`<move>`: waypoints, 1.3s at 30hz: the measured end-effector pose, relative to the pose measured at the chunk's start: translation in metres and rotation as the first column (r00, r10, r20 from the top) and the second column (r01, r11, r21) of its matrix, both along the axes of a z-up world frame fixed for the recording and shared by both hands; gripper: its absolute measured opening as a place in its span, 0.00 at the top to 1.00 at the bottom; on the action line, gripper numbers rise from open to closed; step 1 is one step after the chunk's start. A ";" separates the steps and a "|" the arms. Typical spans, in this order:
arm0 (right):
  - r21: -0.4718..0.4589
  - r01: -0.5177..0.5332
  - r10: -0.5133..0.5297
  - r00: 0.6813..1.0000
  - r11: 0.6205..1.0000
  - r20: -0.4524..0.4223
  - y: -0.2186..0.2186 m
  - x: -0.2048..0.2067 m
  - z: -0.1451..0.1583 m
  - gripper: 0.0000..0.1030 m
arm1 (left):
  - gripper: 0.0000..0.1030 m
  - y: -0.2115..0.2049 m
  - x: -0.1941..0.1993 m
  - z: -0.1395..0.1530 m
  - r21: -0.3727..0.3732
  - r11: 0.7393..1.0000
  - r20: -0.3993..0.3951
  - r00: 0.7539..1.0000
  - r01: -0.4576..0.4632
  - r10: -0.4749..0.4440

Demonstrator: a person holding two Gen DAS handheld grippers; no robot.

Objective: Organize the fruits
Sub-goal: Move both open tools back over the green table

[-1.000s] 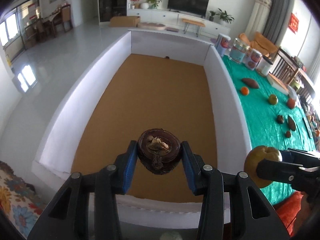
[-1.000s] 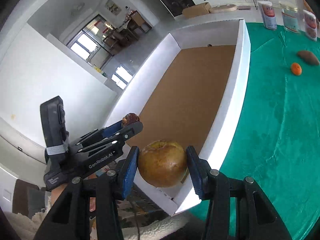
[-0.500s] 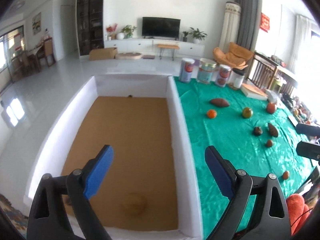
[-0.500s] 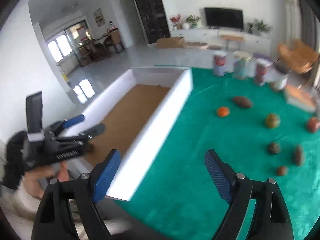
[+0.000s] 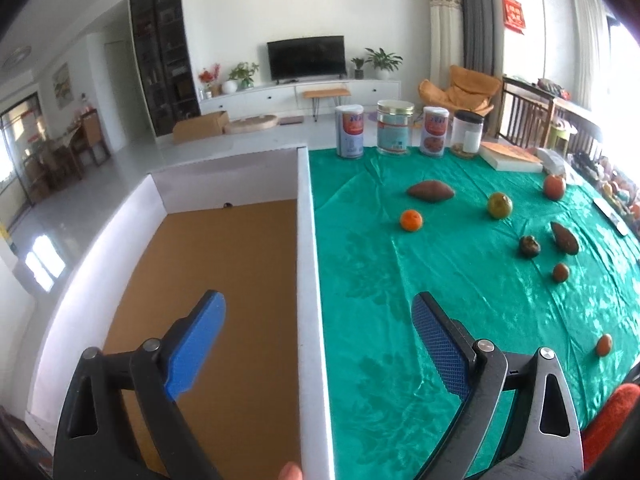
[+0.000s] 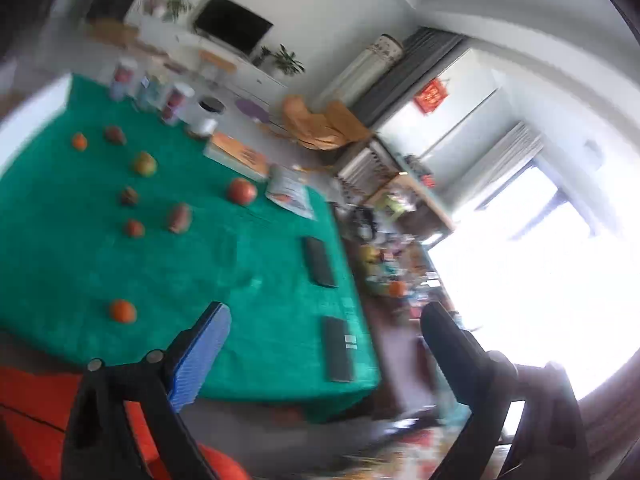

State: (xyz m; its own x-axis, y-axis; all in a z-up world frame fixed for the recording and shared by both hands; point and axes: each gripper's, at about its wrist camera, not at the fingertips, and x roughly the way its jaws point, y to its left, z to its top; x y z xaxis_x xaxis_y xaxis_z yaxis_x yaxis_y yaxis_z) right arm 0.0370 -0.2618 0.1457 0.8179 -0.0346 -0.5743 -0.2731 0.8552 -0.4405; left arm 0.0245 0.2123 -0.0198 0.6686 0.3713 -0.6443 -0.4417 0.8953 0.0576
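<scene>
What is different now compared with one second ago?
Both claws let go: the left claw dropped its dark fruit and the right claw its brown pear, and both now stand open and have swung right, away from the box. The fruits on the green cloth stayed.

Hand-held gripper (image 5: 318,330) — black arms, blue ribbed pads, silver screws.

Green-clothed table (image 5: 380,280), scattered fruits (image 5: 411,220)

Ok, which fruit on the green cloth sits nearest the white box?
The orange, just in front of the brown sweet potato; every other fruit lies farther from the white box.
</scene>
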 end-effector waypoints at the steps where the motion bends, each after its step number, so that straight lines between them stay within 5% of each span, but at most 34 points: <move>1: 0.118 -0.049 0.052 0.998 0.992 -0.021 0.004 -0.002 -0.008 0.01 | 0.08 0.004 -0.002 -0.003 -0.027 1.000 -0.002 1.000 0.001 -0.001; 7: 0.548 -0.123 0.190 0.980 0.827 -0.067 0.055 -0.007 -0.113 0.01 | 0.08 0.007 -0.010 -0.008 -0.045 0.999 0.024 1.000 -0.011 0.012; 12: 0.665 -0.038 0.146 0.984 0.746 -0.107 0.079 -0.014 -0.183 0.01 | 0.08 -0.005 -0.005 -0.011 0.008 1.000 -0.006 1.000 0.000 0.000; 18: 0.678 -0.038 0.121 0.990 0.734 -0.075 0.075 -0.028 -0.192 0.01 | 0.08 -0.023 -0.001 -0.013 0.045 0.999 -0.013 1.000 0.021 -0.021; 22: 0.647 -0.034 0.120 0.989 0.762 -0.089 0.079 -0.025 -0.196 0.01 | 0.08 -0.029 0.004 -0.015 0.064 0.998 -0.029 0.999 0.027 -0.025; 26: 0.686 -0.016 0.114 0.989 0.728 -0.097 0.072 -0.025 -0.199 0.01 | 0.07 -0.027 0.003 -0.015 0.054 0.998 -0.024 1.000 0.012 -0.011; 30: 0.711 0.009 0.106 0.987 0.704 -0.118 0.065 -0.021 -0.203 0.01 | 0.07 -0.026 -0.001 -0.014 0.050 0.999 0.003 1.000 0.017 -0.017; 39: 0.694 0.003 0.102 0.989 0.720 -0.109 0.068 -0.024 -0.202 0.01 | 0.07 -0.033 0.003 -0.012 0.036 0.999 0.068 0.998 0.010 -0.013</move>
